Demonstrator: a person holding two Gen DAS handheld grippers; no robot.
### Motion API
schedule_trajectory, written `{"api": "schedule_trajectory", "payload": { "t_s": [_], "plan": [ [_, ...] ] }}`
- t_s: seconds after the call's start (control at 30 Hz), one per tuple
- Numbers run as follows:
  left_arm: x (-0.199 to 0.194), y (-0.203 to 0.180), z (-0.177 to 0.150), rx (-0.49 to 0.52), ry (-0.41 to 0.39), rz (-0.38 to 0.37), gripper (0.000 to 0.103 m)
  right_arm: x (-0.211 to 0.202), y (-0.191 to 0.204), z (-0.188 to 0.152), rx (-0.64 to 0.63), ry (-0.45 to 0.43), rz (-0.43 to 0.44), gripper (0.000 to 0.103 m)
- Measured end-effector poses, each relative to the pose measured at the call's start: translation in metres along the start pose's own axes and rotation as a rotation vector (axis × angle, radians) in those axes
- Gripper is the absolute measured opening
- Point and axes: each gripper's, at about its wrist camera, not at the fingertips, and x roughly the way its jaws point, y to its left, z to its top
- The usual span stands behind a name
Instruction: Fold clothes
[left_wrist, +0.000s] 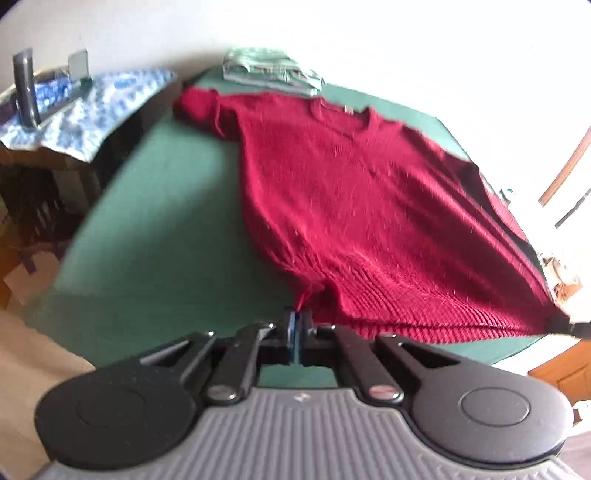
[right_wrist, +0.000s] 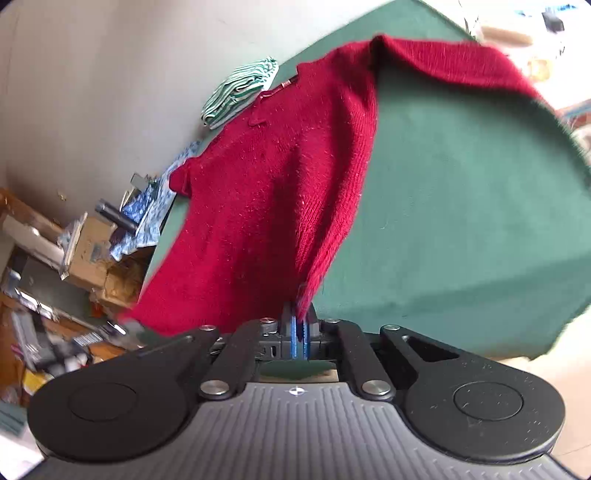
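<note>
A dark red knitted sweater (left_wrist: 351, 192) lies spread on the green table (left_wrist: 155, 236), its neck at the far end and its ribbed hem toward me. My left gripper (left_wrist: 297, 317) is shut on the hem's left corner, which is pulled up off the cloth. In the right wrist view the same sweater (right_wrist: 258, 206) hangs stretched from my right gripper (right_wrist: 300, 314), which is shut on the hem's other corner. One sleeve (right_wrist: 461, 62) trails across the far right of the table. The right gripper's tip also shows at the hem's right end (left_wrist: 569, 326).
A folded green-and-white striped garment (left_wrist: 269, 68) sits at the table's far edge by the wall. To the left stands a side table under a blue-and-white cloth (left_wrist: 99, 107) with a dark cylinder (left_wrist: 24, 88). Cardboard boxes and clutter (right_wrist: 74, 258) fill the floor at left.
</note>
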Motion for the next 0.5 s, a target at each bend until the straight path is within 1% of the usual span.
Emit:
{"api": "schedule_trajectory", "payload": {
  "t_s": [0.03,0.17,0.23,0.27,0.3,0.33,0.37,0.4,0.43,0.47,0.5],
  "plan": [
    [0.001,0.003,-0.001,-0.004,0.009,0.007,0.000,0.000,0.000,-0.003,-0.007,0.020,-0.017,0.003],
    [0.041,0.016,-0.017,-0.051,0.140,0.051,0.000,0.023,-0.004,-0.013,-0.028,0.081,-0.066,0.003],
    [0.053,0.019,-0.025,-0.070,0.172,0.068,0.000,0.036,-0.004,-0.016,-0.046,0.105,-0.087,0.003],
    [0.058,0.021,-0.029,-0.080,0.181,0.074,0.000,0.039,-0.001,-0.018,-0.081,0.117,-0.116,0.004],
    [0.061,0.022,-0.031,-0.092,0.173,0.073,0.003,0.042,0.002,-0.019,-0.131,0.134,-0.154,0.005],
    [0.064,0.023,-0.032,-0.104,0.164,0.072,0.029,0.043,0.003,-0.020,-0.162,0.147,-0.187,0.011],
    [0.068,0.024,-0.032,-0.120,0.152,0.073,0.066,0.043,0.003,-0.020,-0.187,0.158,-0.218,0.022],
    [0.072,0.026,-0.031,-0.135,0.141,0.073,0.078,0.043,0.003,-0.020,-0.211,0.169,-0.250,0.028],
    [0.077,0.027,-0.030,-0.151,0.129,0.073,0.091,0.042,0.002,-0.017,-0.208,0.159,-0.261,0.035],
    [0.080,0.028,-0.029,-0.165,0.121,0.067,0.092,0.039,0.000,-0.013,-0.189,0.142,-0.259,0.037],
    [0.084,0.027,-0.027,-0.173,0.120,0.043,0.092,0.037,-0.003,-0.008,-0.160,0.128,-0.243,0.039]
  ]
}}
